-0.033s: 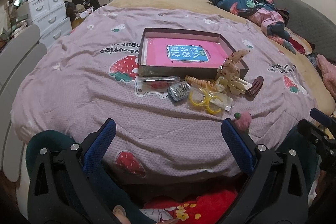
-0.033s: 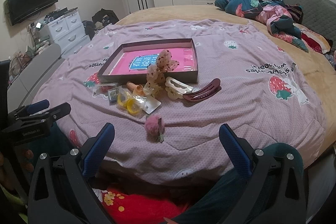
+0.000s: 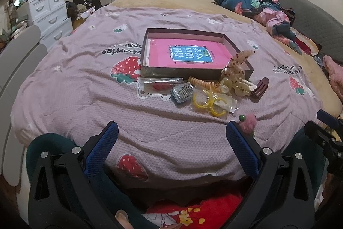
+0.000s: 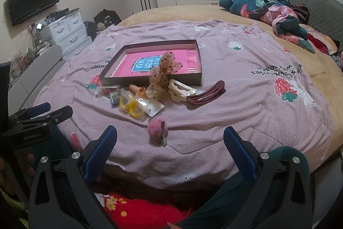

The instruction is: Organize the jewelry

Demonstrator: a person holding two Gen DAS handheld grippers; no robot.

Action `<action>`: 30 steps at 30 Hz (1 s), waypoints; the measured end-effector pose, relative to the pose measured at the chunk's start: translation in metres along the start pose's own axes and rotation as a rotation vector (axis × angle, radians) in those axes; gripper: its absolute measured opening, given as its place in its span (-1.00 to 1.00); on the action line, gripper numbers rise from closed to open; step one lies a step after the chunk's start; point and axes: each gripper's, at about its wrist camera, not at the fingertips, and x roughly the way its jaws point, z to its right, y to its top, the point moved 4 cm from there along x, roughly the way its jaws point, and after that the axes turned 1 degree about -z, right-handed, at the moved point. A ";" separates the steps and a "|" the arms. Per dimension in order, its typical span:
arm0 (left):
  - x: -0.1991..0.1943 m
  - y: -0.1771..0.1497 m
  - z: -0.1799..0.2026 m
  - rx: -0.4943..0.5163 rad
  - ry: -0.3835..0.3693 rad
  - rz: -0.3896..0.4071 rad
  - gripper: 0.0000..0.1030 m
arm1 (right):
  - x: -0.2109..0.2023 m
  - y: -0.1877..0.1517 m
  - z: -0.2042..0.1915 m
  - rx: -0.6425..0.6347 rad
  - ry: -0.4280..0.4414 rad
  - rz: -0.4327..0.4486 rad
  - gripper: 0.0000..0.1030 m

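A shallow brown box with a pink booklet inside lies on the bed. In front of it lies a pile of hair accessories: a speckled claw clip, yellow rings in a bag, a dark red clip, a cream clip, a small clear case and a pink pompom clip. My left gripper and right gripper are both open and empty, held at the near bed edge.
The bed has a purple strawberry blanket. Crumpled quilts lie at the far right. White drawers and a grey chair stand left of the bed. The other gripper shows at each view's side.
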 end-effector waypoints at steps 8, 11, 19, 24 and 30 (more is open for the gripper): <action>0.012 0.004 0.014 0.031 -0.036 -0.016 0.82 | 0.004 0.011 0.021 0.019 -0.017 0.009 0.92; 0.020 0.006 0.021 0.037 -0.060 -0.039 0.82 | 0.005 0.017 0.029 0.038 -0.014 0.013 0.92; 0.044 0.018 0.021 0.021 -0.069 -0.081 0.82 | 0.018 0.040 0.048 0.054 -0.016 0.023 0.92; 0.066 0.031 0.007 -0.024 -0.053 -0.117 0.82 | 0.034 0.050 0.052 0.070 0.019 -0.002 0.92; 0.081 0.050 -0.015 -0.087 -0.032 -0.109 0.82 | 0.060 0.060 0.043 0.069 0.056 -0.037 0.92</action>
